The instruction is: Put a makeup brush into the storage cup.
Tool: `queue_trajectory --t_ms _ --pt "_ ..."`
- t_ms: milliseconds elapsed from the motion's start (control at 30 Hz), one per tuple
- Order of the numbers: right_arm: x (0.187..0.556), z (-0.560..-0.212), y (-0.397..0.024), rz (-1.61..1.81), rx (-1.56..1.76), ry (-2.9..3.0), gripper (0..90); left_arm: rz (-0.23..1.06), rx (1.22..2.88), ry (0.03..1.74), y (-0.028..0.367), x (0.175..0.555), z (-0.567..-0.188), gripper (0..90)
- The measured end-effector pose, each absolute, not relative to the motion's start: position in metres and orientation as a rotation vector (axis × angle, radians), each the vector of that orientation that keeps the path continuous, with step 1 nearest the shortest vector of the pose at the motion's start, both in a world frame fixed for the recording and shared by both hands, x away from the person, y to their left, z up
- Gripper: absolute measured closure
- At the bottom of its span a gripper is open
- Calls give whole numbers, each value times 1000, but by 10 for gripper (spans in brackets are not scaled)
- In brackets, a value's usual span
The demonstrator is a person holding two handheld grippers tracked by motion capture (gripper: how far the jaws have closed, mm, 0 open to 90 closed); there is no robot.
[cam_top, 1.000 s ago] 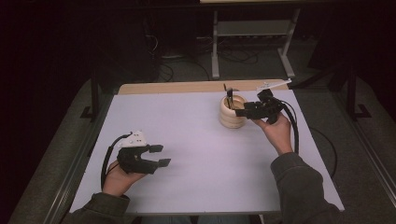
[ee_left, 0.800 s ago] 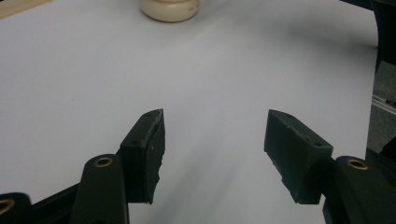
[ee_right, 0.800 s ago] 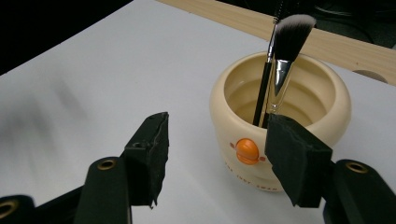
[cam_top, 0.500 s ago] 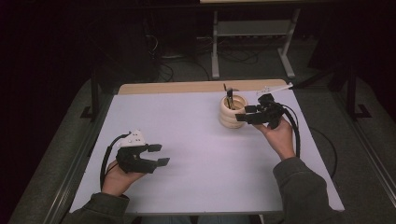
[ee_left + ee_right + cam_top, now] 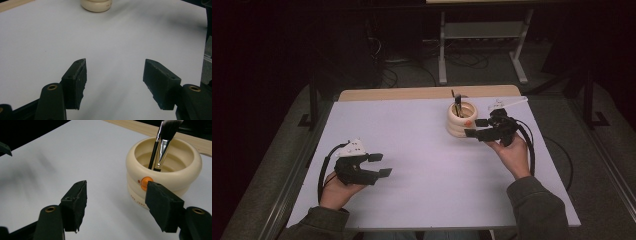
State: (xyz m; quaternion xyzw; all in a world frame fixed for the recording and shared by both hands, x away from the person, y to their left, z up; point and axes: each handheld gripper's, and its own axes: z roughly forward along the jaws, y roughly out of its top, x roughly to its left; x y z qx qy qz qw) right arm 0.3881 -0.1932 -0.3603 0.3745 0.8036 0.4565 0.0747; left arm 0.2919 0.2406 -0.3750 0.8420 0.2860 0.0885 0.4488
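Observation:
A cream ribbed cup [image 5: 461, 120] with an orange button stands at the far right of the white table [image 5: 422, 150]. Two makeup brushes [image 5: 457, 105] stand in it, bristles up. My right gripper [image 5: 474, 128] hovers just right of the cup, pointing left. It is open, its jaws have just been opening, and nothing is between them. In the right gripper view the cup [image 5: 163, 177] and brushes [image 5: 162, 142] sit beyond the right jaw, with the gripper [image 5: 116, 192] over bare table. My left gripper [image 5: 383, 165] rests open at the near left, and its own view [image 5: 115, 72] shows the cup [image 5: 96, 4] far ahead.
A wooden strip [image 5: 412, 93] runs along the table's far edge. A metal shelf frame [image 5: 482, 30] and cables stand on the dark floor behind. The person's sleeves enter from the bottom edge.
My right gripper has drawn a little back from the cup toward the near side, and its jaws have spread wider. The left gripper has stayed in place.

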Motion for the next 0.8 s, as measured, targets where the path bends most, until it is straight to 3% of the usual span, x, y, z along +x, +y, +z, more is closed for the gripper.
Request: queue_trajectory --t_ms 800 --pt "361 -381 -200 1404 1116 2414 313 254 2070 724 246 291 -376 332"
